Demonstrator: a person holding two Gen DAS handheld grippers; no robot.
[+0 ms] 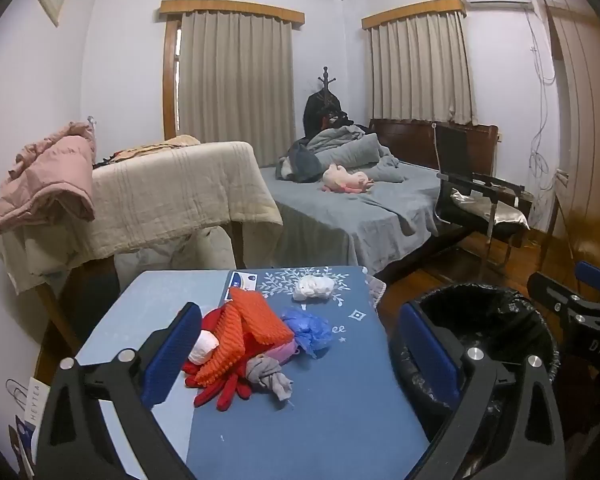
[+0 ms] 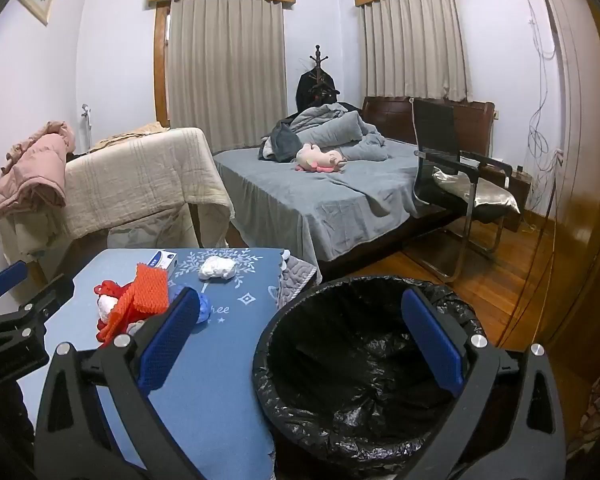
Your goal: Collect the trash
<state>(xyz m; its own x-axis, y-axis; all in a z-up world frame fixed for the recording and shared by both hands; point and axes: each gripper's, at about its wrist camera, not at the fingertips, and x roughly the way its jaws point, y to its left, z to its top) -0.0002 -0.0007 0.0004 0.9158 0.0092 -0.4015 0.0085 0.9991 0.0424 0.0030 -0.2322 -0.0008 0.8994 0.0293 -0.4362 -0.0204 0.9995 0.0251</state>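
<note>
1. Hovering over the blue table (image 1: pixel 320 420), left gripper (image 1: pixel 300 356) spread wide, nothing between its blue pads (image 1: pixel 172 356); pile of trash directly ahead, between the jaws in the left wrist view.
2. Hanging above the bin (image 2: pixel 364 364), right gripper (image 2: pixel 300 344) likewise wide apart and empty, one finger over the table edge, the other over the black liner.
3. Lying on the table: orange mesh sleeve (image 1: pixel 248 336) over red netting (image 1: pixel 220 388), a white ball (image 1: pixel 202 346) tucked beside it, a grey rag scrap (image 1: pixel 270 374) in front, crumpled blue plastic (image 1: pixel 308 330) to the right, a white paper wad (image 1: pixel 314 288) apart near the far edge, a small box (image 2: pixel 162 260) at the far left corner.
4. Standing just beside the table's right edge, black-lined bin apparently empty, though its bottom is dark and hard to read.
5. Judged stage: very start, nothing collected yet, approach to a first piece in hand.
6. Next move probably calls for lowering the left gripper onto the nearest scrap, closing on soft crushable material, then carrying it rightward over the bin rim; risk of netting snagging neighbouring pieces.
</note>
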